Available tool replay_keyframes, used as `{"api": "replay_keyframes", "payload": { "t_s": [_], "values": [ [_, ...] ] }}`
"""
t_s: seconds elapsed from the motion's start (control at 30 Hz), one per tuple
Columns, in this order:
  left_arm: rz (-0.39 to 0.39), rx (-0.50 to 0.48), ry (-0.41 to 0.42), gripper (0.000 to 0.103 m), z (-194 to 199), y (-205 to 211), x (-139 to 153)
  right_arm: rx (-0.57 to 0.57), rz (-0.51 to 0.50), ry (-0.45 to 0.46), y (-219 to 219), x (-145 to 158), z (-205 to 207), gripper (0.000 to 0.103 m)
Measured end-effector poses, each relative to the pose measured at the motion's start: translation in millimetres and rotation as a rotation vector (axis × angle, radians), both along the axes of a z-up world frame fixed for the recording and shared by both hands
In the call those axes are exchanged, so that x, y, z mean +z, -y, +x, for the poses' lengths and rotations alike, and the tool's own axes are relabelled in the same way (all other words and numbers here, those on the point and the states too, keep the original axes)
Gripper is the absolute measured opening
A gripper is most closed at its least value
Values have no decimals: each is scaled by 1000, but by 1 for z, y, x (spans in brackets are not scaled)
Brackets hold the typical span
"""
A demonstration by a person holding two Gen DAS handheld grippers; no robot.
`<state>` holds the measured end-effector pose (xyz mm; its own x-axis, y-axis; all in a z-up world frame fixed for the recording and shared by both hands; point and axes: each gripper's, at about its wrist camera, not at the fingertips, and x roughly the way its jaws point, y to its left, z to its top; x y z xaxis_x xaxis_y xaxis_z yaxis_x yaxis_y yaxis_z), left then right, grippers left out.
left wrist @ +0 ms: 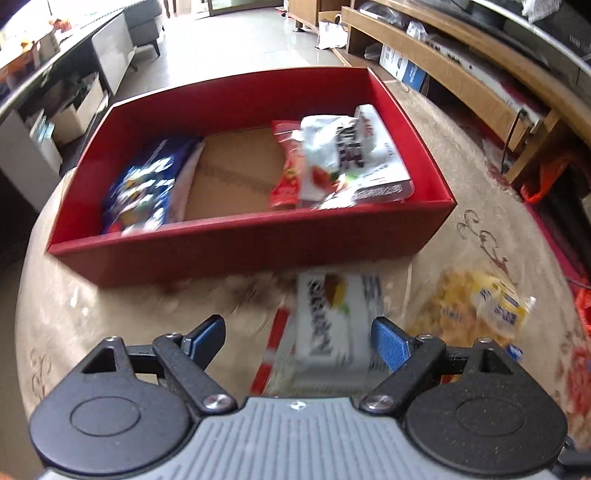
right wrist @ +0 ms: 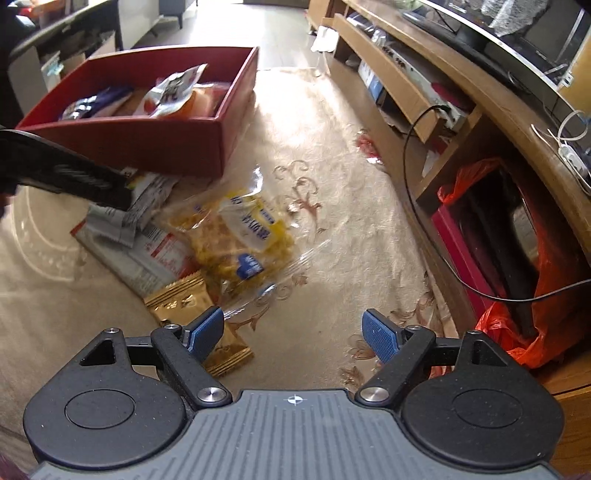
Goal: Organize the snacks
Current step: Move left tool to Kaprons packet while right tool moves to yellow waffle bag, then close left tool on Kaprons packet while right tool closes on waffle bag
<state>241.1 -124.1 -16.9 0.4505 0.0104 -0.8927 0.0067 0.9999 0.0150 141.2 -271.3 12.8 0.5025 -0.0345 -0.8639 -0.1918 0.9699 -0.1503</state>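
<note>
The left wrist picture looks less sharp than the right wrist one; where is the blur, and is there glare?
Left wrist view: motion blur smears the white packet and the snacks in the red box; the left tool stays sharp. Right wrist view: mostly sharper; strong glare on the floor at the top; straight shelves bend from fisheye distortion.

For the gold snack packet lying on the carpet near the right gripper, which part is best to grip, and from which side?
Grip the gold packet across its narrow width, near the middle, coming down from above. It lies flat on the carpet, so the crimped ends give little to pinch. The right gripper is open and sits to one side of it, so it would likely need to shift over first.
</note>
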Motion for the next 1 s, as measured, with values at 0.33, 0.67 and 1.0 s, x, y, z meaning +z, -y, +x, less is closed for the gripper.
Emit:
{"api": "replay_keyframes", "payload": {
  "t_s": [0.33, 0.67, 1.0],
  "values": [
    [0, 36, -51, 82, 21, 14, -23, -61, 60, 2, 20, 6, 10, 87],
    [11, -34, -64, 57, -16, -16, -15, -192, 186, -64, 24, -5, 51, 86],
    [-95, -29, -85, 57, -43, -62, -8, 271, -38, -16, -46, -4, 75, 90]
  ]
}}
